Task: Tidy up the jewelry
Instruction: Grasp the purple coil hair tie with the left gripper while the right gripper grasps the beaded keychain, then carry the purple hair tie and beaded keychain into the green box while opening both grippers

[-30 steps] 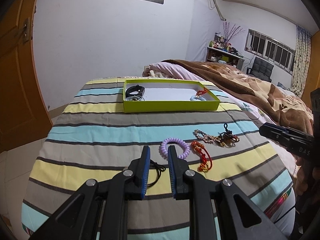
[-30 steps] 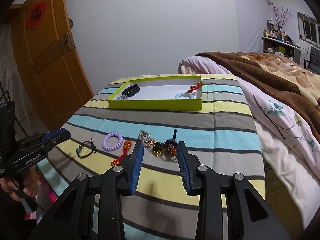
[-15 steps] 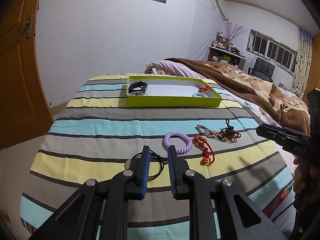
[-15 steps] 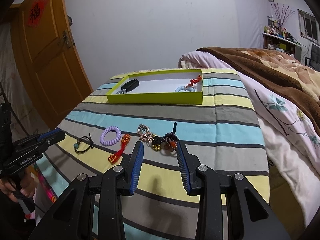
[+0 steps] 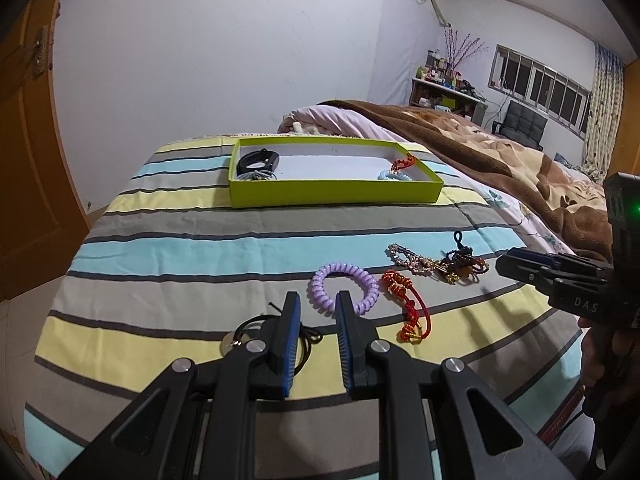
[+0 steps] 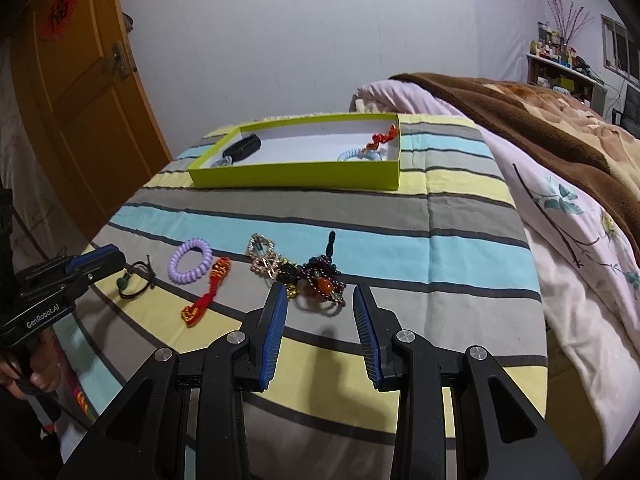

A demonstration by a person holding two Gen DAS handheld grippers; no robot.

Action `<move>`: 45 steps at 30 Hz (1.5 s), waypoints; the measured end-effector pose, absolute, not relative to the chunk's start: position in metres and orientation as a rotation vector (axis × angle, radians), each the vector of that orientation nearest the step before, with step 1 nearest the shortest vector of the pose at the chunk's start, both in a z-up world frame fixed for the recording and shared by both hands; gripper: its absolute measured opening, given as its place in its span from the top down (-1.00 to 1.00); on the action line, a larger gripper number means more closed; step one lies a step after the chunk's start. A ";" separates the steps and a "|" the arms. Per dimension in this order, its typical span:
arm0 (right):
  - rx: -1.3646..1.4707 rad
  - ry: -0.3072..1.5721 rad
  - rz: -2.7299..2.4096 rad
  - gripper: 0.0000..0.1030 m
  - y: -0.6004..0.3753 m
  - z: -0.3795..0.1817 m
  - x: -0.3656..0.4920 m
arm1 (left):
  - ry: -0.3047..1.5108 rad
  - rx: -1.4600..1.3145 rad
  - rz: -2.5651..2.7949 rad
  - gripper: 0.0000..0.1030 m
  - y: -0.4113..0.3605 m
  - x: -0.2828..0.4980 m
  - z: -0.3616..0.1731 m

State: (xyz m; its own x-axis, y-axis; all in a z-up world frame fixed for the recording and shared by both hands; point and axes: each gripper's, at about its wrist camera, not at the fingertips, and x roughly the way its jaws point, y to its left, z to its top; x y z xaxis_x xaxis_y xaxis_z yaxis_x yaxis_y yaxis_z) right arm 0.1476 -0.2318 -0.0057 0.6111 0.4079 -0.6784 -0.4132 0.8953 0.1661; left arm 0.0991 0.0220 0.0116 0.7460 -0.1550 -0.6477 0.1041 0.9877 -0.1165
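Jewelry pieces lie in a row across the striped bedspread (image 6: 460,200), with the green box (image 6: 296,178) further back already holding a black band, a blue coil and a red charm. The step in hand looks like a pickup by the right gripper (image 6: 320,308), whose fingers stand wide apart and empty, poised just above and in front of the dark beaded bracelet (image 6: 322,280). To do it well, I would lower straight down so the pads straddle the bead cluster only, since the gold chain bracelet (image 6: 264,258) lies tangled against it and could be dragged along. The left gripper (image 5: 318,320) is parted more narrowly, holding nothing, its tips hovering between the black cord bracelet (image 5: 248,330) and the purple coil hair tie (image 5: 344,286); the red knotted cord (image 5: 408,308) lies just beside that.
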 end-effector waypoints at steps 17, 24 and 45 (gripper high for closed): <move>-0.071 0.855 0.491 0.31 -0.215 -0.024 0.175 | 0.850 -0.055 -0.122 0.57 0.008 0.141 -0.015; -0.096 0.876 0.498 0.33 -0.209 -0.027 0.182 | 0.882 -0.040 -0.098 0.57 0.004 0.152 -0.020; -0.085 0.809 0.477 0.77 -0.217 -0.014 0.161 | 0.833 -0.019 -0.149 0.81 -0.004 0.138 -0.008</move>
